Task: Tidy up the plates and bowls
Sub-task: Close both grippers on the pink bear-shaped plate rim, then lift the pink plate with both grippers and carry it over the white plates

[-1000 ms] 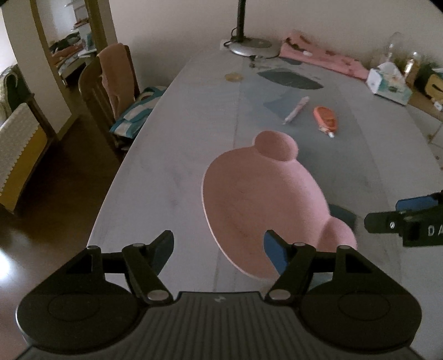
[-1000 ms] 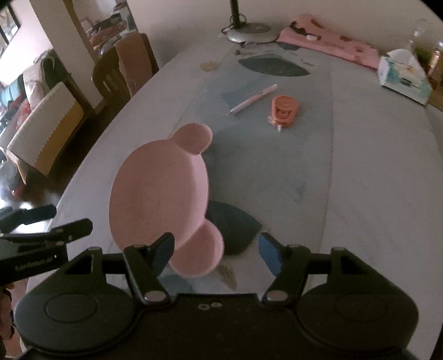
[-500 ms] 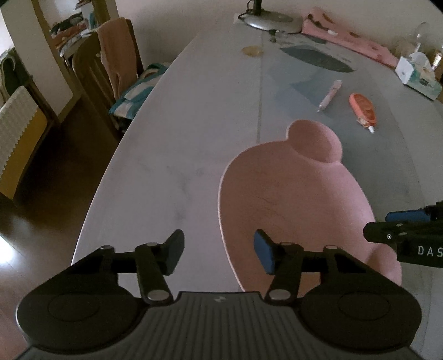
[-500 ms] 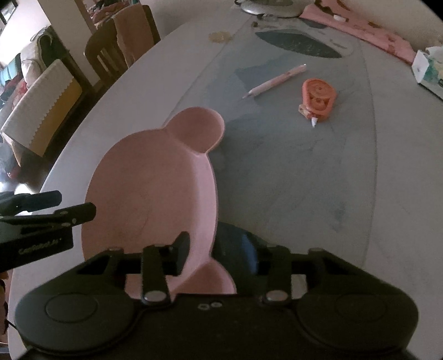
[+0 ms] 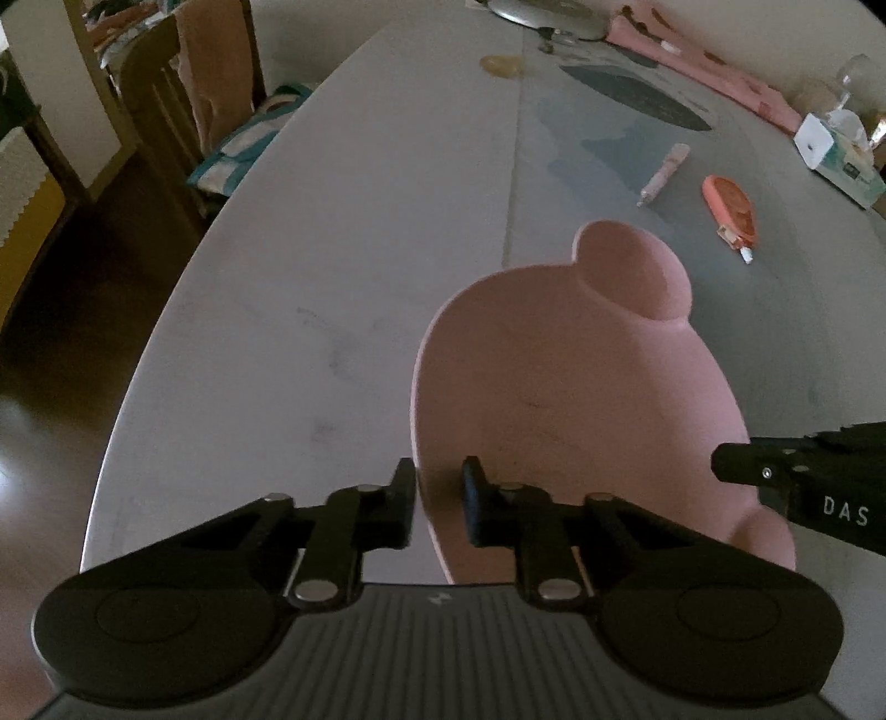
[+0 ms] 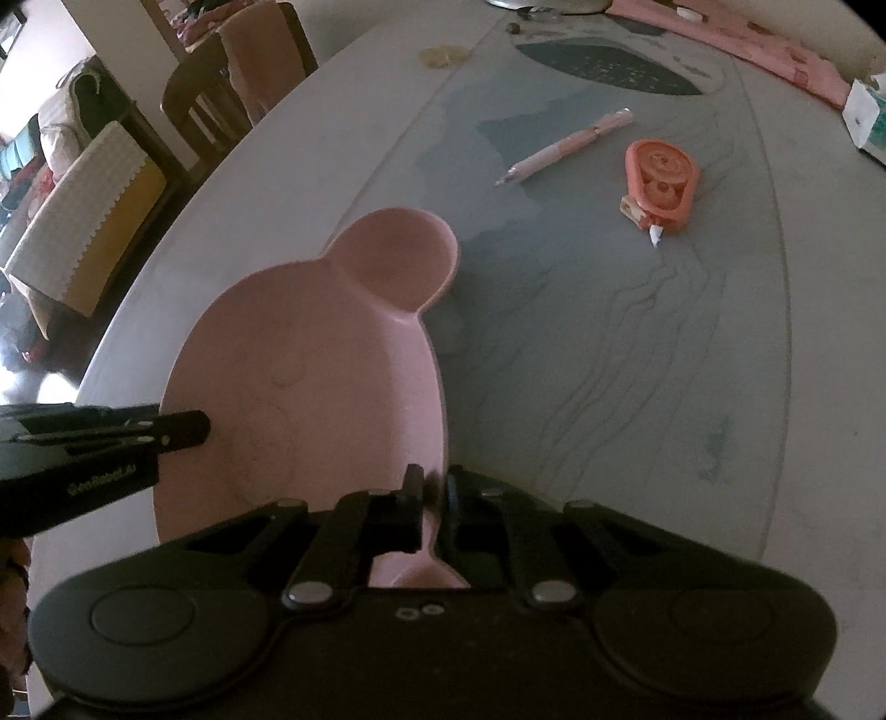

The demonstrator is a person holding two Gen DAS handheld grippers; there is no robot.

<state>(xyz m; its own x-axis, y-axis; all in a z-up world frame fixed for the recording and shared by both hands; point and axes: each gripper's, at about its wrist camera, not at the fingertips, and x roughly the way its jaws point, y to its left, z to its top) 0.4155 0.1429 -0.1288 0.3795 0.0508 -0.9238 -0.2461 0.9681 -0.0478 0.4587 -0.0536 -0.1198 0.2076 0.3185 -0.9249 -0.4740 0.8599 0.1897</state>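
A pink bear-shaped plate [image 5: 554, 387] with two round ears lies on the grey table [image 5: 332, 277]. My left gripper [image 5: 440, 498] straddles its left rim, and its jaws are closing, with a narrow strip of pink still showing between the pads. The right wrist view shows the same plate [image 6: 310, 387], with my right gripper [image 6: 434, 498] shut on the right rim near the lower ear. The right gripper's tip [image 5: 725, 459] shows at the plate's far side in the left wrist view. In the right wrist view the left gripper [image 6: 202, 426] reaches in from the left.
Beyond the plate lie a pink pen [image 6: 565, 147] and an orange correction-tape dispenser [image 6: 662, 185]. A tissue box [image 5: 836, 155], a pink cloth [image 6: 747, 39] and a lamp base [image 5: 542, 14] stand at the far end. A chair [image 5: 183, 111] stands beside the table's left edge.
Both grippers came down and forward onto the plate's opposite rims. Their jaws went from wide open to nearly together, the right ones closing on the rim.
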